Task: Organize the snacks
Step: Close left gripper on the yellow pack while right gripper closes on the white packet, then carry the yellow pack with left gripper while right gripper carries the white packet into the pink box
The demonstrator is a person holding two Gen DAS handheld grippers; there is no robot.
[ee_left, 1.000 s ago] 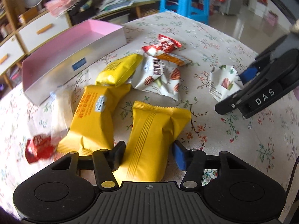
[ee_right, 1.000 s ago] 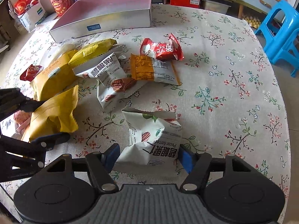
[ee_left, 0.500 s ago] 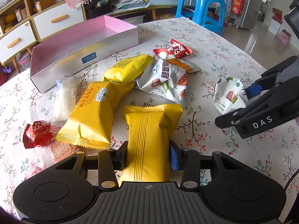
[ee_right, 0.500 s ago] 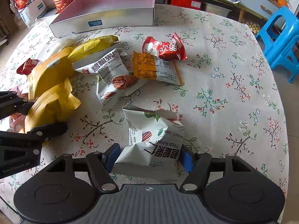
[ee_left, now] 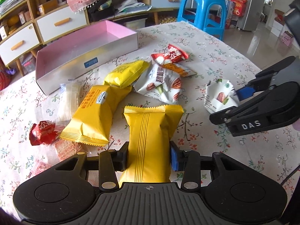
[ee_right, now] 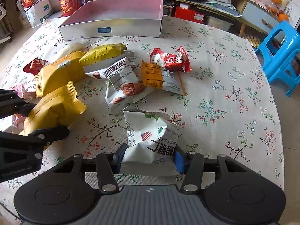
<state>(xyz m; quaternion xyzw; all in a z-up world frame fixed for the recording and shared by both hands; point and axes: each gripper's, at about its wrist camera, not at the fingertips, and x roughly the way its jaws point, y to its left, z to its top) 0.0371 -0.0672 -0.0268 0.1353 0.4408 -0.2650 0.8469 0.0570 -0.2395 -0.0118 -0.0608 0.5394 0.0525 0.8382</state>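
Note:
My left gripper [ee_left: 148, 157] is shut on a plain yellow packet [ee_left: 150, 127], both pads pressing its sides. The right gripper [ee_right: 150, 159] has its jaws closing on a white pecan packet [ee_right: 150, 133], which crumples between the blue pads. Each gripper shows in the other's view: the right gripper [ee_left: 225, 105] at the right, the left gripper [ee_right: 45, 119] at the left with the yellow packet [ee_right: 52, 108]. A pink-lined box [ee_left: 90, 60] stands empty at the table's far side. Loose snacks lie between: two yellow packets [ee_left: 93, 112], a white pecan packet [ee_left: 161, 82], red packets [ee_left: 170, 55].
A floral cloth covers the table [ee_right: 234, 93]. A clear packet [ee_left: 69, 97] and a second red packet [ee_left: 43, 131] lie at the left, an orange-and-white packet [ee_right: 159, 76] in the middle. A blue stool [ee_left: 202, 9] and drawer units stand beyond the table.
The left jaws closed onto the yellow packet, which now stands straight between the pads. The right jaws narrowed onto the white pecan packet and squeezed it.

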